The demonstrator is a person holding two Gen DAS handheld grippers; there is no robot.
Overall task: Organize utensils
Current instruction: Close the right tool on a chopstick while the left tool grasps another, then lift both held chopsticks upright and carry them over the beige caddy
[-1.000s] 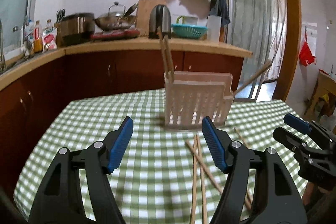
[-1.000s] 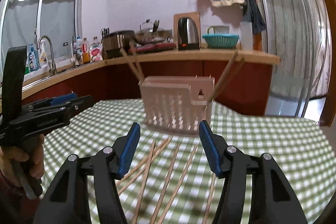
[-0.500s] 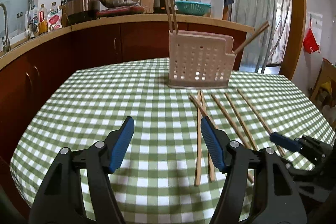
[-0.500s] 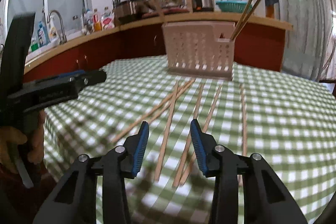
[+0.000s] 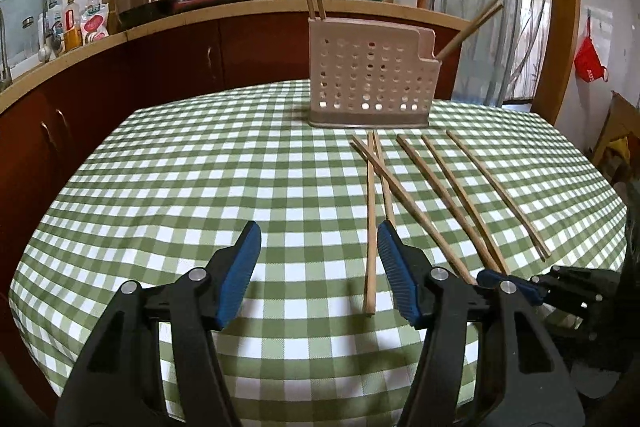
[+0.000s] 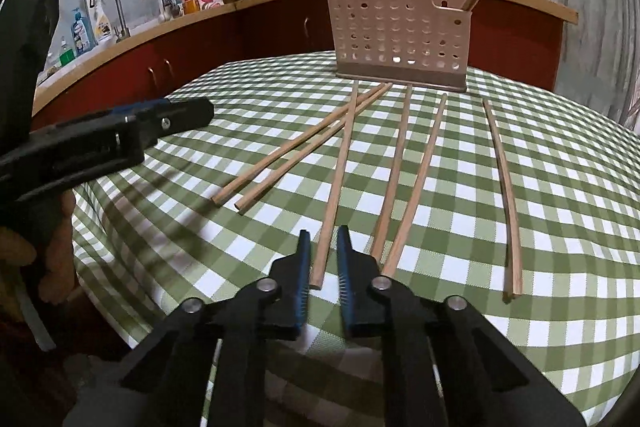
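Several wooden chopsticks (image 6: 394,171) lie loose on the green checked tablecloth (image 5: 200,179) in front of a beige perforated utensil holder (image 5: 370,81), which has chopsticks standing in both ends. The holder (image 6: 400,31) also shows in the right wrist view. My right gripper (image 6: 323,253) is low over the cloth, its jaws narrowed to a small gap on either side of the near end of one chopstick (image 6: 338,179), not touching it. My left gripper (image 5: 318,247) is wide open and empty, just left of the chopsticks (image 5: 420,187).
A kitchen counter (image 5: 160,27) with pots, bottles, a kettle and a teal basin runs behind the table. The table's near edge drops off just below both grippers. The left gripper body (image 6: 100,139) shows at left in the right wrist view.
Both grippers have dropped and pulled back toward the near table edge. My right gripper's jaws have narrowed from wide open to a small gap around a chopstick's end.
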